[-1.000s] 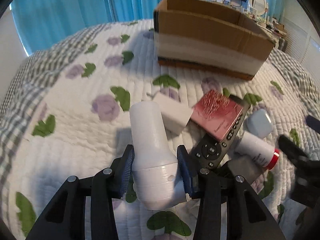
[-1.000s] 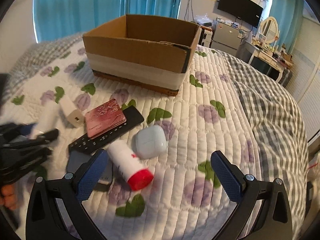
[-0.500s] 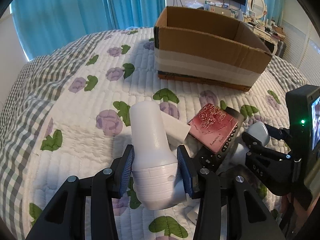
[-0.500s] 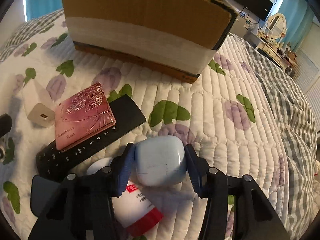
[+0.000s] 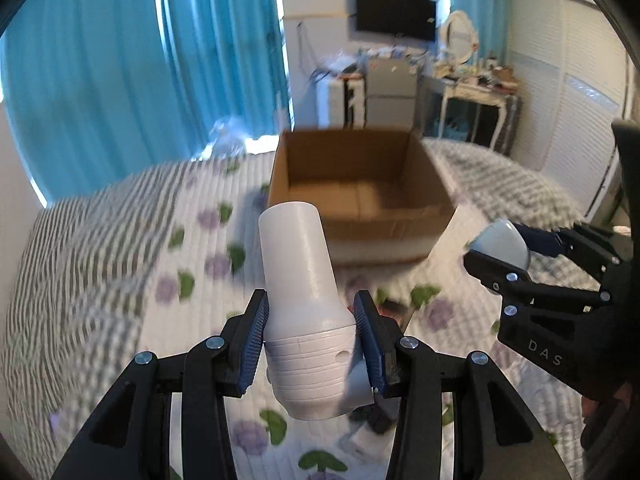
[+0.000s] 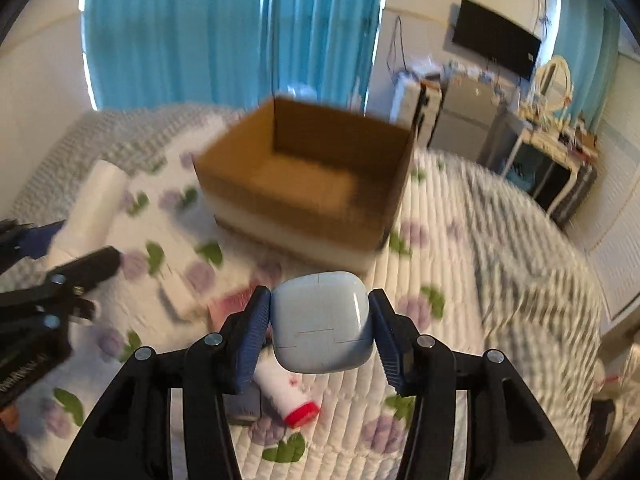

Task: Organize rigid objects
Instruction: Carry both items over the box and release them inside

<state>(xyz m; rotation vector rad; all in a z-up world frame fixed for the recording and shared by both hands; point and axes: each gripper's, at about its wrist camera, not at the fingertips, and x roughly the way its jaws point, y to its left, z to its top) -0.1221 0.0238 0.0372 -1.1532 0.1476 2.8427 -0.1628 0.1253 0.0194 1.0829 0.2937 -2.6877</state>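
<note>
We hold one object in each gripper, both raised above the bed (image 6: 500,240) and facing the open box (image 5: 360,196). The left gripper (image 5: 311,338) has its jaws closed on a white dryer-like device (image 5: 304,312), clamped at its ribbed lower body with the tapered barrel pointing up and forward toward the box. The right gripper (image 6: 320,330) has its jaws closed on a pale blue case (image 6: 322,322), squeezed on its two sides. Each gripper also appears at the edge of the other's view, so the two stand side by side, apart and not touching.

The box sits on the quilt ahead of both grippers; what we can see of its floor looks bare. Below the right gripper, a white tube with a red cap (image 6: 286,396) lies on the bed, with a pinkish flat item (image 6: 232,304) beyond it, partly hidden and blurred.

We judge the step in hand to be the carry: both objects are lifted and on their way to the box, neither yet over its rim. The next move calls for bringing each gripper past the near wall, lowering it inside and only then opening the jaws. The tall device may need tilting to clear the rim. The grippers should enter apart so they do not collide.
</note>
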